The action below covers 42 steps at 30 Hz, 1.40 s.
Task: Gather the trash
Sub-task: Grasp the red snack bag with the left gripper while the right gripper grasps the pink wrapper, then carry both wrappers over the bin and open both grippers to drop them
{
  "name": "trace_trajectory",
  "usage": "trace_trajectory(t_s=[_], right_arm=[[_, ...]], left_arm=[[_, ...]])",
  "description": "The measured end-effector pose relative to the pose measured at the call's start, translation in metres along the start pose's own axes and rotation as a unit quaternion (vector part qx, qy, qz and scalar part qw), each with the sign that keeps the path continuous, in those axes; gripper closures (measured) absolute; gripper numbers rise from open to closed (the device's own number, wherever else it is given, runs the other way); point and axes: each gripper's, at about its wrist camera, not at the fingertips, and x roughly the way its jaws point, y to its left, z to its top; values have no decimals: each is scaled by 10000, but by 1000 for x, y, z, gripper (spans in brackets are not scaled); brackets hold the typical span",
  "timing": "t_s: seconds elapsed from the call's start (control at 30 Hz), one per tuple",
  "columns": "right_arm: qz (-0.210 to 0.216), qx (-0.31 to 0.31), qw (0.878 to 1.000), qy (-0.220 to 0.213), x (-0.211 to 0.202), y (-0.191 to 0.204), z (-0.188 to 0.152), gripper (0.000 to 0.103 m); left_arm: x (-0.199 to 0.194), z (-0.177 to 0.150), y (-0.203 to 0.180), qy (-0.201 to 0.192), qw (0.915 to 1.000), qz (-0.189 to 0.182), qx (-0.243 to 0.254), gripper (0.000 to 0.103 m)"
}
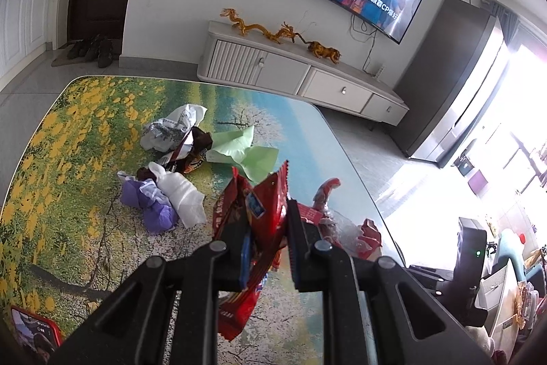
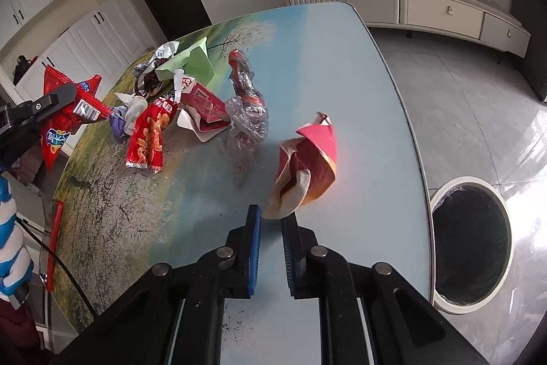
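Note:
My left gripper [image 1: 266, 221] is shut on a red snack bag [image 1: 253, 218] and holds it above the table; it also shows from the right wrist view [image 2: 68, 115]. My right gripper [image 2: 271, 214] is shut on the edge of a crumpled red paper carton [image 2: 307, 166], held above the table near its right edge. A pile of trash lies on the table: a white printed bag [image 1: 171, 129], green paper [image 1: 242, 153], a purple and white bag [image 1: 160, 200], a red chip bag [image 2: 150, 135], a red box [image 2: 205, 108], clear plastic wrap [image 2: 249, 115].
A round white bin [image 2: 471, 242] with a dark liner stands on the floor right of the table [image 2: 359, 84]. A red-cased phone [image 1: 34, 330] lies at the table's near left corner. A TV cabinet [image 1: 301, 74] stands against the far wall.

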Motion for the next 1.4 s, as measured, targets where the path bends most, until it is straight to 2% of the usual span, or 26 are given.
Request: trace_trajectory(t_s=[0.17,0.6,0.87,1.0,1.17,1.4], right_arm=[[73,-74,9999,-76,-7,5,-7,91],[469,53,9961,-750,-53,9,-13,92],[494,360,9906,-1220,-86,-14,-12,92],[311,708,9866,-1439,-102,-46,-16,92],[-105,1477,9764,-1573,-115,-108,-27,92],[-789,2329,9621,-1182,-99,-191,-38,91]], left_arm=[[-4,-1,-4,-29,10000,-9,31,86],[-5,1,-29,14,9995,-234,232,86],[12,11,-80,154,9959,-616,643,86],[34,13,-129,345,9892,-966,1051,86],[73,8,-202,710,9749,-1440,1540,87],[154,-11,-291,1486,9537,-1852,1848,85]])
